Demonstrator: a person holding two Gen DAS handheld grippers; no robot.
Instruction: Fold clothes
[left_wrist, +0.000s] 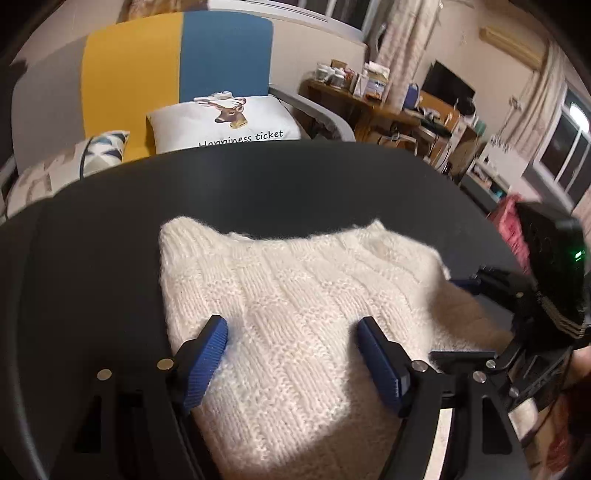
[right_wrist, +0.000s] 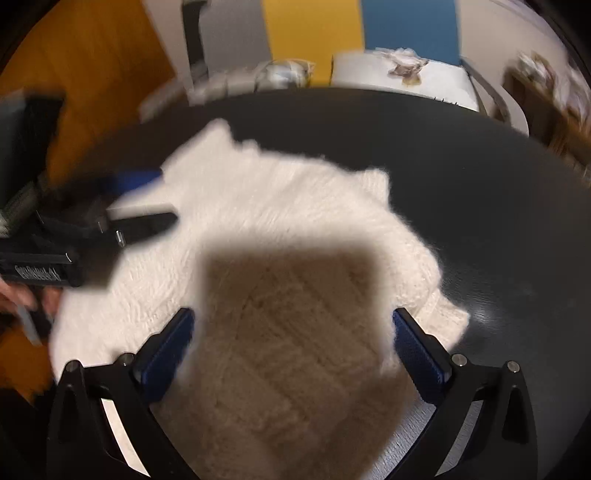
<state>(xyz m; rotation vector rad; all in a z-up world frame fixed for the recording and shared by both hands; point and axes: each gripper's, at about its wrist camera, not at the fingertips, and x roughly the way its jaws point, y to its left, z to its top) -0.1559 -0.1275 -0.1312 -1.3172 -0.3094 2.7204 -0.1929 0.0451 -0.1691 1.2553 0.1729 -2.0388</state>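
A cream knitted sweater (left_wrist: 295, 295) lies folded on a round black table (left_wrist: 258, 184). My left gripper (left_wrist: 291, 328) hovers open just over its near part, blue pads (left_wrist: 210, 350) spread wide with only knit between them. The right gripper (left_wrist: 480, 284) shows at the sweater's right edge in the left wrist view. In the blurred right wrist view the sweater (right_wrist: 277, 221) fills the middle, my right gripper (right_wrist: 293, 325) stands open above it and casts a dark shadow on the knit. The left gripper (right_wrist: 140, 199) reaches in from the left over the sweater's far side.
Behind the table stands a sofa with a yellow and blue cover (left_wrist: 177, 66), a white deer cushion (left_wrist: 225, 122) and a patterned cushion (left_wrist: 99, 151). A cluttered wooden desk (left_wrist: 369, 99) and a screen (left_wrist: 447, 86) are at the back right. Part of a hand (right_wrist: 22, 295) holds the left gripper.
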